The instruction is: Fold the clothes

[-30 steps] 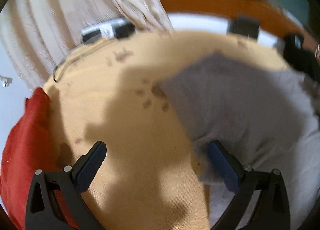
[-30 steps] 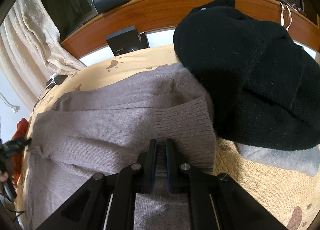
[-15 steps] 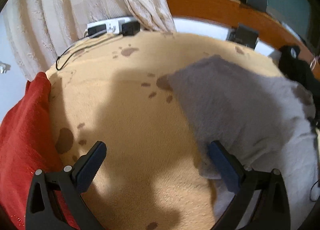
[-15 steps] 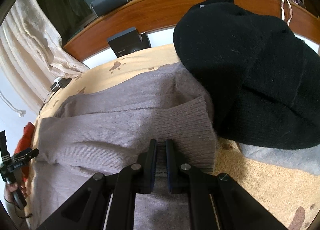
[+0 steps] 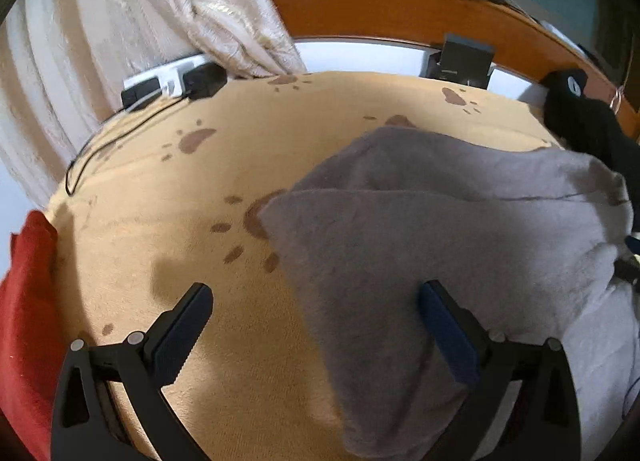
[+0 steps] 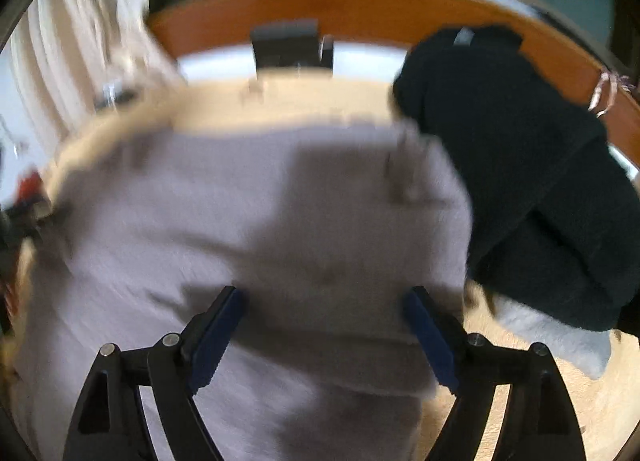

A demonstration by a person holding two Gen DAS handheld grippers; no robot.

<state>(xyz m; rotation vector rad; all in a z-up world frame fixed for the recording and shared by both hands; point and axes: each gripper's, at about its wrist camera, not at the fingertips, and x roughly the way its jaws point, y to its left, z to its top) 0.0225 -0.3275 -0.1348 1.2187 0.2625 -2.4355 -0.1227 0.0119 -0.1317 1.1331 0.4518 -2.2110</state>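
Beneath the opening right gripper (image 6: 324, 301) lies the grey sweater (image 6: 248, 197), unpinched.

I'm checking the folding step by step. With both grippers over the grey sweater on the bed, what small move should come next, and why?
Probably lower the left gripper onto the grey sweater edge beside it and pinch. The right gripper is opening with nothing pressed between its fingers, the left is open too, and that side still lies spread on the tan blanket.

R gripper (image 6: 324, 301) jaws opening over grey sweater (image 6: 240, 201).
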